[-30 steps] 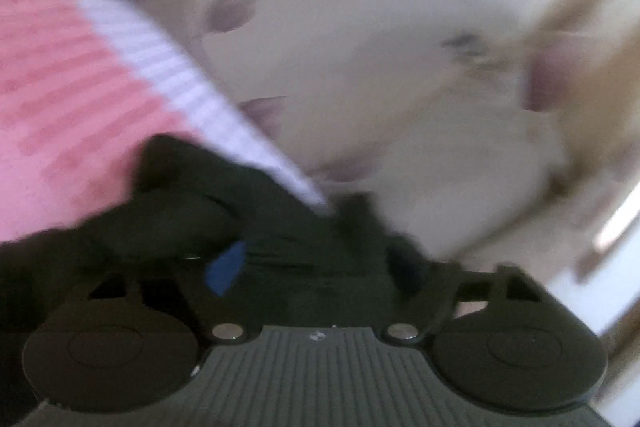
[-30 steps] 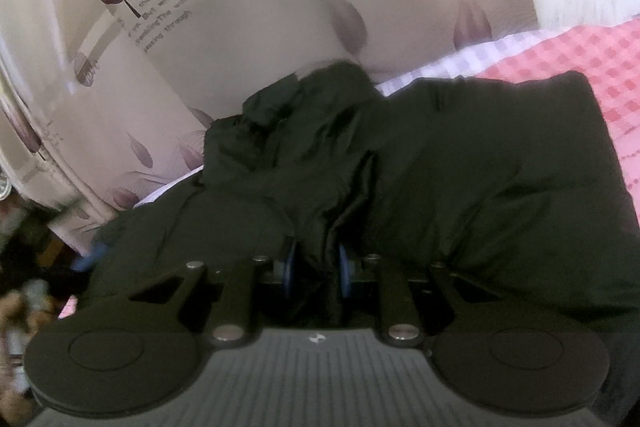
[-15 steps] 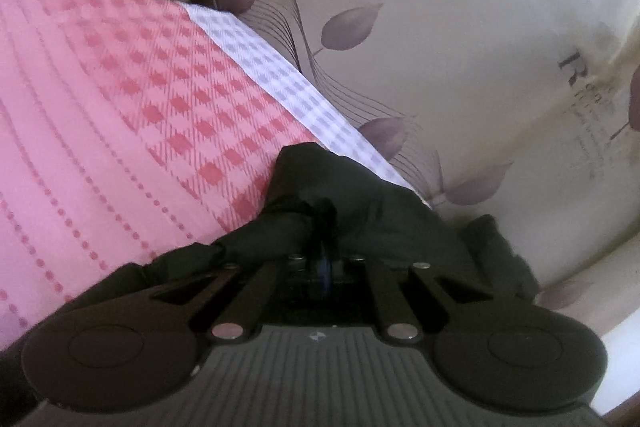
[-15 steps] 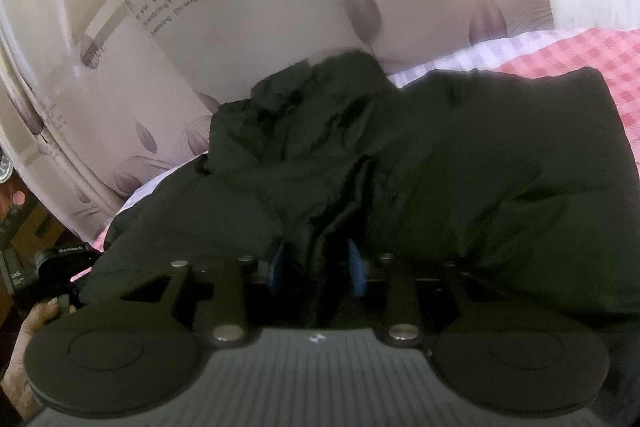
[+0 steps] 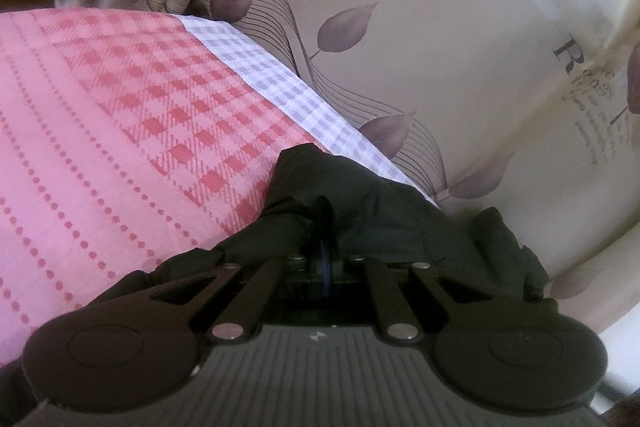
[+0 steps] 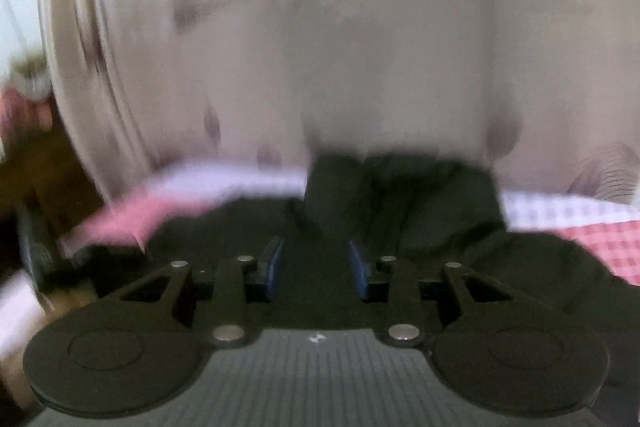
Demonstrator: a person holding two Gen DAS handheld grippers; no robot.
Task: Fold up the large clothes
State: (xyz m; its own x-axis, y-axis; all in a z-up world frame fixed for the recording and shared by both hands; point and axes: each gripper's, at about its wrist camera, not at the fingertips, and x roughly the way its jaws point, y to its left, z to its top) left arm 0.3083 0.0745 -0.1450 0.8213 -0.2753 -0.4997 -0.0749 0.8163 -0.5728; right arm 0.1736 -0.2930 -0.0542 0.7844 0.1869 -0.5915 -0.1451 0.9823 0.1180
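Note:
A large black garment (image 5: 360, 211) lies on a bed with a pink checked sheet (image 5: 120, 131). My left gripper (image 5: 324, 247) is shut on a fold of the garment near the bed's far edge. In the blurred right wrist view the garment (image 6: 420, 211) lies below and ahead of my right gripper (image 6: 316, 259), whose blue pads (image 6: 272, 263) stand apart with dark cloth between and beneath them. I cannot tell whether the pads touch the cloth.
A beige curtain with purple leaf prints (image 5: 420, 47) hangs right behind the bed's far edge. A white checked border (image 5: 304, 99) runs along that edge. The curtain (image 6: 360, 47) fills the right wrist view too.
My left gripper holds the garment as before, barely moved. My right gripper has opened wider, let go of the cloth fold, and swung quickly, blurring its view.

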